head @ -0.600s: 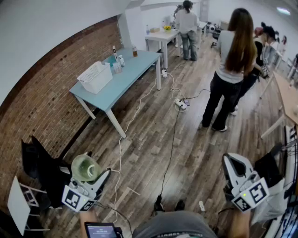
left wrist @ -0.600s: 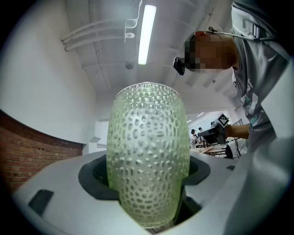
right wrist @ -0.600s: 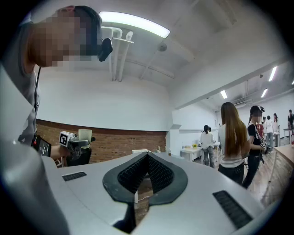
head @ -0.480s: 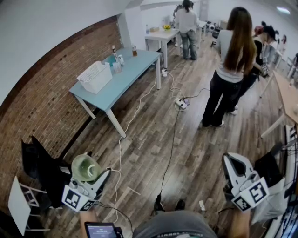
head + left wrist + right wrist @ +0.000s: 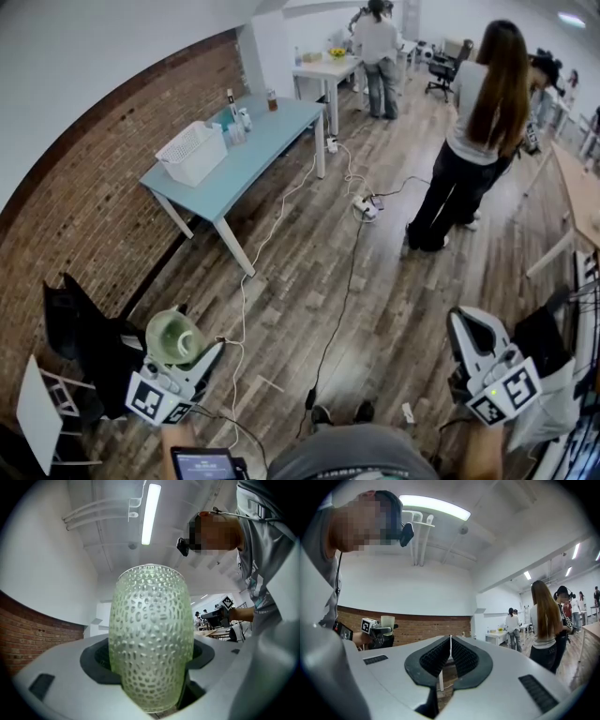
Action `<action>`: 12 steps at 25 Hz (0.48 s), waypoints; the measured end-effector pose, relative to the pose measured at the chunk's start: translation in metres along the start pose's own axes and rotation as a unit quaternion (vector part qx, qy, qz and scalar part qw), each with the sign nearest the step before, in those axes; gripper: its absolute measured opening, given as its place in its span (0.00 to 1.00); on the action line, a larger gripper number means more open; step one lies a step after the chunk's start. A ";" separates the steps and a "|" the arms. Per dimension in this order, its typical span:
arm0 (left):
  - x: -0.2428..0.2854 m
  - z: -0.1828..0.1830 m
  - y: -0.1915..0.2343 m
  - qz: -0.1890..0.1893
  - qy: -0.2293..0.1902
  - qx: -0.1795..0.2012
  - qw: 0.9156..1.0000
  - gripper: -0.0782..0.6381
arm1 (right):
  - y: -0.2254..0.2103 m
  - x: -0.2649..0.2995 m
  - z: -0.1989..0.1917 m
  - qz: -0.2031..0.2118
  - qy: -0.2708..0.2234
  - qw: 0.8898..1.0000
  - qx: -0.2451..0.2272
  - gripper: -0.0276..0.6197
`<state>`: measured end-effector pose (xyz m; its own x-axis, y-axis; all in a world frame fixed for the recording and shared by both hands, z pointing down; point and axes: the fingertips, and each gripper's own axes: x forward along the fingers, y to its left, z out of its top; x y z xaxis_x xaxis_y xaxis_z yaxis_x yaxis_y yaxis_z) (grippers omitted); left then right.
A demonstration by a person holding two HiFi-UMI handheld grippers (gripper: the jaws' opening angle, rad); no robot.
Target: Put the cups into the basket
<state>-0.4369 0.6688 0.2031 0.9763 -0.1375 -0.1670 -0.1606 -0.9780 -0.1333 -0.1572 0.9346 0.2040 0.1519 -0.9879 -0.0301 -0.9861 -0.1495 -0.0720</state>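
Left gripper view: left gripper [image 5: 151, 667] spread wide, pinching dimpled cup [image 5: 150, 620] | right gripper [image 5: 450, 651] pressed together

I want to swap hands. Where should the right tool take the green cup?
Likely the upper wall under the rim, right tool coming level from the right: the green cup stands upright and the left tool clamps its lower half, leaving the top free.
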 end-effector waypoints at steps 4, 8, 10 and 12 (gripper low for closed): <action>-0.002 -0.004 0.006 -0.003 -0.001 -0.003 1.000 0.60 | 0.006 0.010 0.005 0.004 -0.017 1.000 0.007 0.25; -0.003 -0.008 0.016 -0.011 -0.005 -0.005 1.000 0.60 | 0.010 0.020 0.007 0.001 -0.030 0.999 0.020 0.26; 0.000 -0.011 0.023 -0.014 -0.004 -0.006 1.000 0.60 | 0.011 0.029 0.013 -0.001 -0.032 0.999 0.011 0.26; 0.006 -0.014 0.029 -0.015 -0.002 -0.008 1.000 0.60 | 0.007 0.036 0.012 -0.006 -0.026 1.000 0.006 0.19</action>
<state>-0.4335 0.6376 0.2117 0.9799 -0.1075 -0.1681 -0.1289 -0.9841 -0.1221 -0.1583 0.8985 0.1909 0.1676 -0.9826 -0.0804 -0.9833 -0.1608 -0.0848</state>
